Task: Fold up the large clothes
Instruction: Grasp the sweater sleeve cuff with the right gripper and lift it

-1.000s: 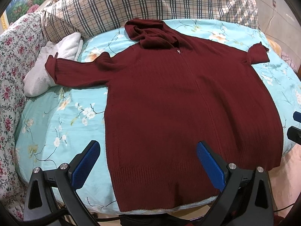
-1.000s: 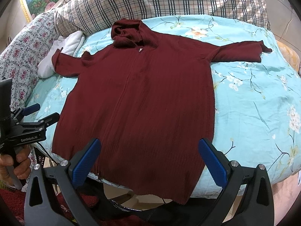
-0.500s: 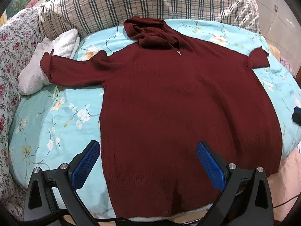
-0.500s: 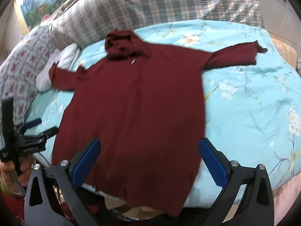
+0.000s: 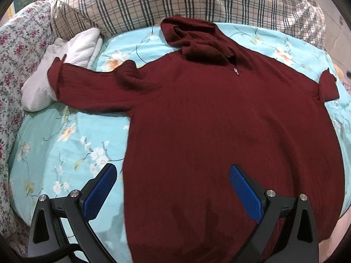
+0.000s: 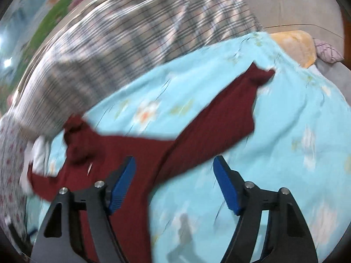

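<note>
A dark red knitted hooded sweater point(image 5: 219, 120) lies spread face up on a light blue flowered bed sheet point(image 5: 65, 135), hood toward the pillows, both sleeves stretched out sideways. My left gripper point(image 5: 172, 183) is open and empty, hovering above the sweater's lower left hem area. In the blurred right wrist view the sweater point(image 6: 136, 153) shows with its right sleeve point(image 6: 223, 120) running up to the right. My right gripper point(image 6: 174, 175) is open and empty above the sweater's right armpit area.
A large plaid pillow point(image 5: 175, 2) lies at the head of the bed. A white towel point(image 5: 65, 61) sits under the left cuff. A floral quilt point(image 5: 15, 54) lines the left side. An orange cushion point(image 6: 294, 43) lies past the bed's right edge.
My right gripper swung forward and to the right, toward the right sleeve; its view is now blurred. My left gripper moved forward over the hem. The sweater has not moved.
</note>
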`<state>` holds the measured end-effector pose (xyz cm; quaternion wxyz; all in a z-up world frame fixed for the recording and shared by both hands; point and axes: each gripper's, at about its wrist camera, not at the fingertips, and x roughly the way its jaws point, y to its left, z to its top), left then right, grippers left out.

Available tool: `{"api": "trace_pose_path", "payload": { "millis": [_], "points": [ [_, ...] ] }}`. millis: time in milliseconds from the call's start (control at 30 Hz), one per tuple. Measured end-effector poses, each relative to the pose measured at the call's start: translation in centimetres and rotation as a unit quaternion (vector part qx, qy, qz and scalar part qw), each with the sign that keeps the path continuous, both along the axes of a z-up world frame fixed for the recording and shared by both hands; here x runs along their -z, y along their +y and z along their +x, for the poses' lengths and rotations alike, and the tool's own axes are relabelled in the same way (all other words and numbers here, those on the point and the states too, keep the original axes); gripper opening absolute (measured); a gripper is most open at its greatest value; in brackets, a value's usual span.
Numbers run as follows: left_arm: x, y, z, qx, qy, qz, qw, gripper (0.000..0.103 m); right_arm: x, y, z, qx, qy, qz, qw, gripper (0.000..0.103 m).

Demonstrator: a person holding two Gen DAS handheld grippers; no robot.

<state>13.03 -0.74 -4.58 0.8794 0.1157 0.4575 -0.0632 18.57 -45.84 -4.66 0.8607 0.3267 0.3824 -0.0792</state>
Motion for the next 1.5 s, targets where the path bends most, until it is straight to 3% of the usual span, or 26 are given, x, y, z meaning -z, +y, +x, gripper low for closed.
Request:
{"api": "trace_pose_path", "payload": {
  "millis": [67,133,300,533,767,867,933,1067,1267,1400,1500],
  "points": [
    [0.6,-0.6,0.8,0.002,0.006,0.006,1.0,0.102,0.9,-3.0,2.2,0.026,-0.002,0.006,1.0,0.069],
    [1.1,-1.2,1.7,0.003,0.011,0.009,0.9999,0.102,2.1,-5.8,4.1,0.054,0.004,0.012,0.998,0.057],
    [2.5,-3.0,4.0,0.008,0.026,0.006,0.9996,0.102,4.5,-11.0,8.9,0.091,0.026,-0.004,0.995,0.056],
    [4.2,-5.5,6.1,0.016,0.046,0.003,0.9988,0.102,8.2,-16.7,14.1,0.118,0.045,0.004,0.992,0.046],
    [5.4,-6.9,7.4,0.028,0.057,0.001,0.998,0.102,12.1,-19.1,17.2,0.122,0.103,-0.008,0.987,0.04],
    [5.6,-7.1,7.7,0.028,0.06,-0.001,0.9978,0.102,13.5,-19.5,17.3,0.129,0.123,-0.016,0.984,0.024],
    [5.4,-7.0,8.0,0.026,0.058,-0.004,0.998,0.102,13.4,-19.6,16.7,0.131,0.111,-0.011,0.985,0.004],
    [5.1,-6.4,8.1,0.024,0.055,-0.012,0.9981,0.102,11.2,-17.9,15.7,0.101,0.061,0.001,0.993,0.004],
    [4.0,-5.1,7.6,0.016,0.046,-0.034,0.9982,0.102,5.9,-10.0,15.0,-0.016,-0.014,0.042,0.999,0.003],
    [3.1,-3.5,7.5,0.013,0.051,-0.065,0.9965,0.102,2.9,-1.5,14.5,-0.113,-0.048,0.086,0.989,0.003],
    [2.6,-2.1,7.4,0.009,0.048,-0.091,0.9947,0.102,1.3,6.0,14.2,-0.188,-0.067,0.13,0.971,0.003]
  ]
}}
